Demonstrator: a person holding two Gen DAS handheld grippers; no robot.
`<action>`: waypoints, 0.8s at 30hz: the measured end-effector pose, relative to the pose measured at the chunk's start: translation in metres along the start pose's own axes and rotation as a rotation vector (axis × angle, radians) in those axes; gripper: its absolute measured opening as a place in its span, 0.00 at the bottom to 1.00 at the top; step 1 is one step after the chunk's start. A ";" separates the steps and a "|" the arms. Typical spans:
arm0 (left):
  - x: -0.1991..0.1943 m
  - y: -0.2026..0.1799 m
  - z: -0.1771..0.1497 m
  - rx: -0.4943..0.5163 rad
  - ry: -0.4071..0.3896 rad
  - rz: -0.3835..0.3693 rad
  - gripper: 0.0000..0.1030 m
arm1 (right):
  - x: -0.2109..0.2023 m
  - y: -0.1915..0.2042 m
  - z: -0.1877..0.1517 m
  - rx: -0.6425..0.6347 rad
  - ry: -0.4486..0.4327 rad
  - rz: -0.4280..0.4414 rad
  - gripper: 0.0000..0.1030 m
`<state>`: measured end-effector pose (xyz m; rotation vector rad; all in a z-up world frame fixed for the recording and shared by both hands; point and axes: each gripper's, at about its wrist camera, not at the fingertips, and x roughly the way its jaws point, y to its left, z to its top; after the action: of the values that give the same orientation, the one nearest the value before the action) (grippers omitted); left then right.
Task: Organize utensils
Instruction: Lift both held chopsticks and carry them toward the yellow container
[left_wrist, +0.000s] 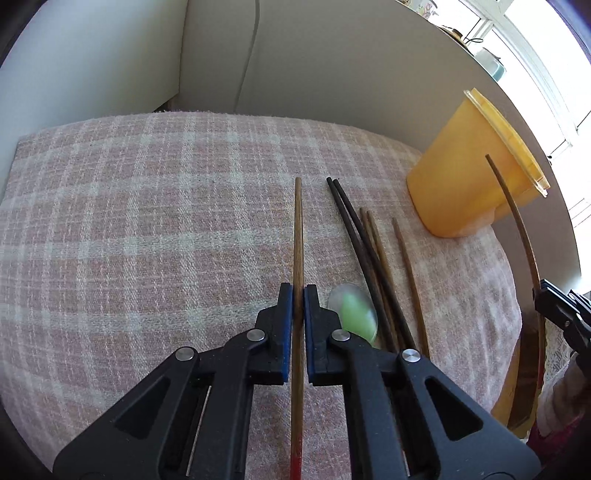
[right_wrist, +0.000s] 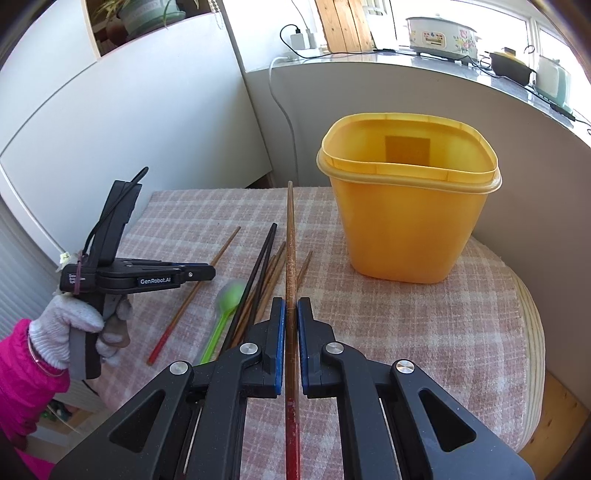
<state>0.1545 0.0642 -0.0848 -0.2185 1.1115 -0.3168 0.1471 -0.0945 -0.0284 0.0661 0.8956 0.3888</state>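
1. We see the worktop (right_wrist: 424, 332) under a pink-and-white checked cloth, and most of the sorting is, we judge, not yet done: the utensils lie loose on it.
2. The yellow plastic tub (right_wrist: 408, 206) stands upright at the far right of the cloth with its mouth open. We see no utensil inside it, so nothing looks sorted yet.
3. Our right tongs (right_wrist: 291, 321) are pressed onto a brown chopstick with a red end (right_wrist: 290, 236), lifted clear and pointing toward the tub.
4. Our left tongs (left_wrist: 298, 299) pinch a second red-tipped brown chopstick (left_wrist: 298, 229), which lies flat on the cloth.
5. Left on the cloth, between the two tongs: two dark chopsticks (left_wrist: 354, 229) side by side and several lighter brown chopsticks (left_wrist: 410, 266).
6. A translucent green plastic spoon (right_wrist: 223, 314) lies bowl-up just beside them, blurred.
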 end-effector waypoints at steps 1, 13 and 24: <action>-0.008 -0.002 0.000 0.001 -0.020 -0.005 0.03 | -0.001 0.001 0.001 -0.003 -0.004 0.002 0.05; -0.098 -0.050 0.019 0.133 -0.248 -0.087 0.04 | -0.031 -0.001 0.022 0.001 -0.160 -0.013 0.05; -0.125 -0.113 0.054 0.245 -0.381 -0.120 0.03 | -0.054 -0.019 0.054 0.050 -0.332 -0.080 0.05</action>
<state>0.1365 0.0037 0.0803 -0.1209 0.6769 -0.4928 0.1644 -0.1263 0.0421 0.1366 0.5783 0.2708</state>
